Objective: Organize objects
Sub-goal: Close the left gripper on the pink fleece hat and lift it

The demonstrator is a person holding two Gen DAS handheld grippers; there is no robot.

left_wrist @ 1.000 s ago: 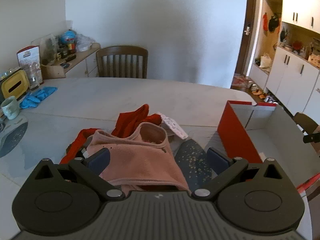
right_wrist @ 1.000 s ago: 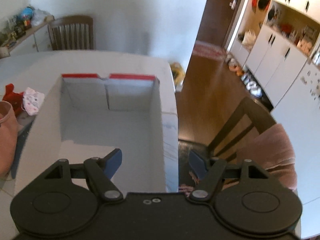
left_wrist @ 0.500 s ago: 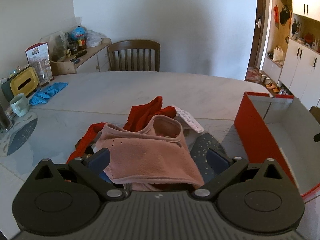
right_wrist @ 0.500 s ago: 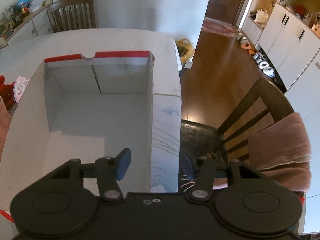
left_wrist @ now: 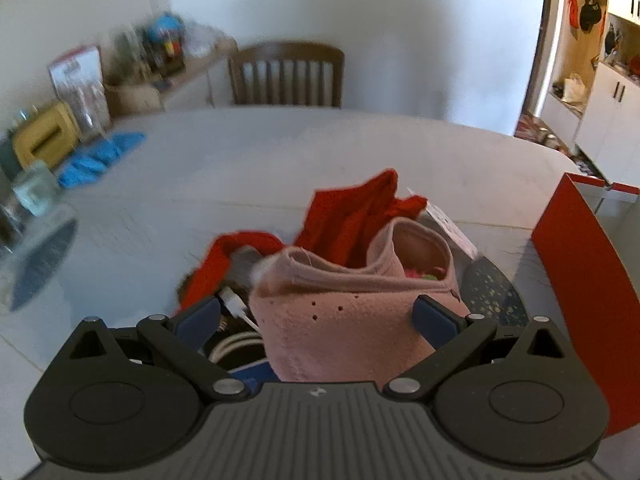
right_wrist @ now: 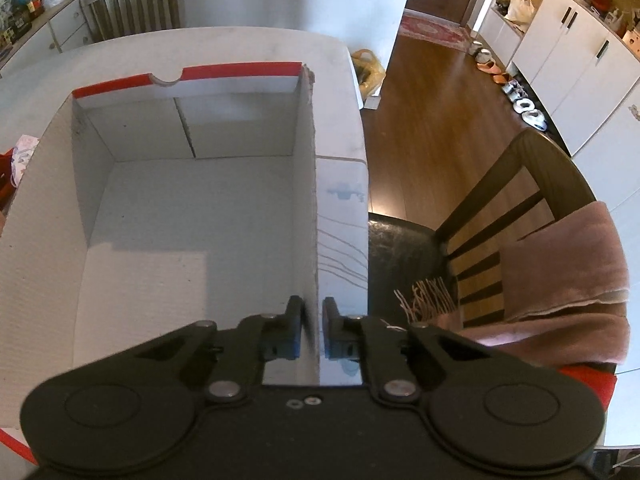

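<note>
The box (right_wrist: pixel 192 216) stands open on the table (right_wrist: pixel 224 46), white inside and red outside, and nothing lies in it; its floor is bare, half in shadow, with a red strip and a thumb notch along the far wall. The right gripper (right_wrist: pixel 312 324) has its jaws clamped on the box's right wall near the close corner, one pad inside the box and one outside, the cardboard pinched between them; they have just been closing onto that wall. Beyond the table's edge on that side stands a dark chair (right_wrist: pixel 496 216) with a pink blanket (right_wrist: pixel 568 280) draped over its back.

The left gripper (left_wrist: pixel 316 320) has its jaws spread wide over a heap of things on the table, left of the box (left_wrist: pixel 580 280); the pink cloth (left_wrist: pixel 344 320) lies between the blue pads, and its right edge meets the right pad, while the left pad stands clear of it (so nothing is grasped). Behind the pink cloth lies a red cloth (left_wrist: pixel 352 212); a white cable (left_wrist: pixel 236 308) shows beside the left pad, and a patterned packet (left_wrist: pixel 448 224) sits at the heap's far right, near the box. The pink cloth forms an open pouch at its top, with something pink and green inside that is too small to name. Farther off on the table, at the left, are a blue cloth (left_wrist: pixel 96 160) and a pale mug (left_wrist: pixel 36 192), both blurred.
</note>
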